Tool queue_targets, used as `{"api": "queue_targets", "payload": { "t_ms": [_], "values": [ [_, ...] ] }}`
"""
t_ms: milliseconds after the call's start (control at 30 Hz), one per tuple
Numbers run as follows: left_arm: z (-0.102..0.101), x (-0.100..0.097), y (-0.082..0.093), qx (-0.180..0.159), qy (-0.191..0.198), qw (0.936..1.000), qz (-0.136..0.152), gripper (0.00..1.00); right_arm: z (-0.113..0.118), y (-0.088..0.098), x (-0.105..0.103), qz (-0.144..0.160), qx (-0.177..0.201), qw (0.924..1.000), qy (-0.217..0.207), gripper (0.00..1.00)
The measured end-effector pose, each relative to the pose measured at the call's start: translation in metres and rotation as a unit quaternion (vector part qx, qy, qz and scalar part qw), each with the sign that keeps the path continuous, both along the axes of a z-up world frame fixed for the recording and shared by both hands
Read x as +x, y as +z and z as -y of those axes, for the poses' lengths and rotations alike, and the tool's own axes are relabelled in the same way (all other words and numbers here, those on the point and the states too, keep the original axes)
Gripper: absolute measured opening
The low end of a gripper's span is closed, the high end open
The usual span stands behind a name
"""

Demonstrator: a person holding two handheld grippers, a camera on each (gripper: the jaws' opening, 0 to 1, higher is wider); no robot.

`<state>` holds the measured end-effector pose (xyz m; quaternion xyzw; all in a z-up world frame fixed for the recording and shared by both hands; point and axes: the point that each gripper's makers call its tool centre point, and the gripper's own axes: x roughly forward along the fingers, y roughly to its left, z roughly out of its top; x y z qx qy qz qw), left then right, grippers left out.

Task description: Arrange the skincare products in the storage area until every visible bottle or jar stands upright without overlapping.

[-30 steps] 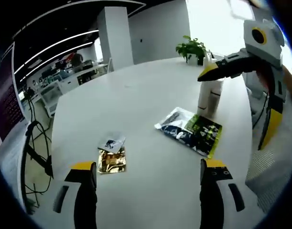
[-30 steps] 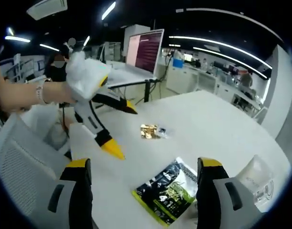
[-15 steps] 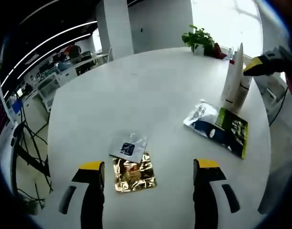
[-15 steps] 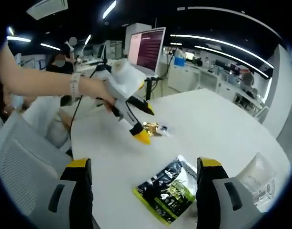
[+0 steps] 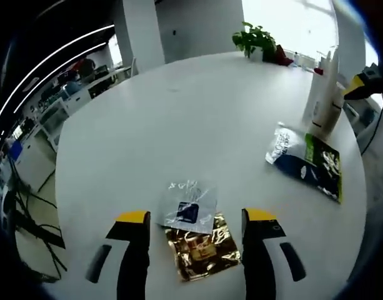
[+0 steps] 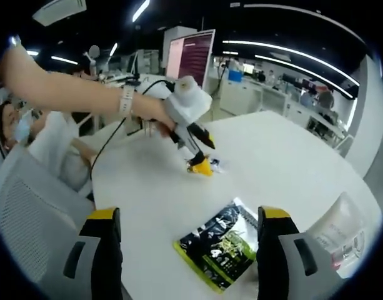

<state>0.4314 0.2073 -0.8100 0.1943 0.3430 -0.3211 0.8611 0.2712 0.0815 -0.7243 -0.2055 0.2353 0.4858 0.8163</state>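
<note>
Left tongs (image 5: 194,225) spread wide, nothing between the jaws. They hang low over the white round table (image 5: 179,119), straddling two small flat packets: a gold foil sachet (image 5: 202,253) and, touching its far edge and partly over it, a clear sachet (image 5: 190,208) with a dark blue square patch. Both lie directly ahead between the jaw tips; the gold one's long axis runs roughly along the jaws, slightly skewed. The left tongs are far nearer these than the other pair.

In the right gripper view the left tongs (image 6: 200,165) come down onto the same sachets at mid-table, held by a hand (image 6: 155,112) with a wristband.

Right tongs (image 6: 188,215) also spread, holding nothing. Just ahead and between their jaws lies a flat dark pouch (image 6: 221,250) with green print, lying slantwise; the writing is too small to read. A pale translucent bottle (image 6: 342,234) stands at the right edge, its label blurred.

In the left gripper view the dark pouch (image 5: 307,161) lies flat beside two tall white bottles (image 5: 322,97), upright and close together, near the table's far-right rim; a yellow tip of the right tongs (image 5: 363,84) sits by them. A potted plant (image 5: 253,40) stands at the far edge.

Judgement: next move likely a pinch on a sachet; flat foil offers little edge to grip.
</note>
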Motion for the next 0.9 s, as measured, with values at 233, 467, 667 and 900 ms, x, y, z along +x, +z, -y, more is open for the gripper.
{"api": "queue_targets", "payload": {
  "t_ms": [233, 467, 667, 900],
  "values": [
    [0.010, -0.003, -0.001, 0.023, -0.035, 0.9987, -0.028, 0.53, -0.002, -0.002, -0.003, -0.007, 0.000, 1.0000, 0.006, 0.89],
    [0.014, 0.001, -0.009, 0.048, -0.059, 0.9952, -0.062, 0.52, 0.001, 0.000, 0.000, -0.006, 0.001, 1.0000, 0.001, 0.89],
    [0.010, 0.000, -0.013, 0.053, -0.071, 0.9922, -0.087, 0.51, 0.001, 0.000, 0.001, -0.006, 0.001, 1.0000, -0.001, 0.89],
    [0.007, 0.012, -0.018, 0.081, -0.095, 0.9843, -0.125, 0.51, 0.002, -0.001, -0.001, -0.008, -0.004, 1.0000, 0.003, 0.88]
  ]
}}
